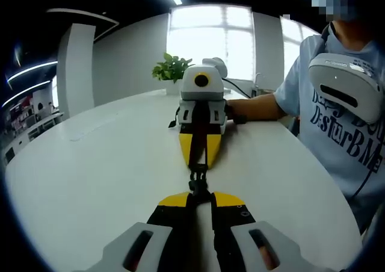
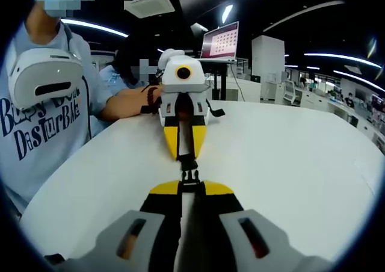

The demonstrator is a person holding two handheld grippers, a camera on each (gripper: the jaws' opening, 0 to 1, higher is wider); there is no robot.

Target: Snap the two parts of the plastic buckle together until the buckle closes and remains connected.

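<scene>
1. Centrally, at the bottom of the left gripper view, the left hand-held gripper (image 1: 199, 195) is clenched on one end of the black plastic buckle (image 1: 198, 182).
2. Facing it from mid-frame, the right hand-held gripper (image 1: 198, 162) is clamped on the buckle's other end.
3. Seen from the right gripper view, the buckle (image 2: 189, 174) spans the small gap between both yellow-tipped grippers, above the white counter (image 2: 289, 157).
4. Beyond, at upper centre of the left gripper view, stands a potted plant (image 1: 172, 67); a person's printed T-shirt (image 1: 343, 127) is at right.

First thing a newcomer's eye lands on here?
The two yellow-tipped grippers facing each other nose to nose over the white table, left gripper and right gripper, each shut on an end of a small black buckle. Next, a person's printed shirt beside the table.
</scene>
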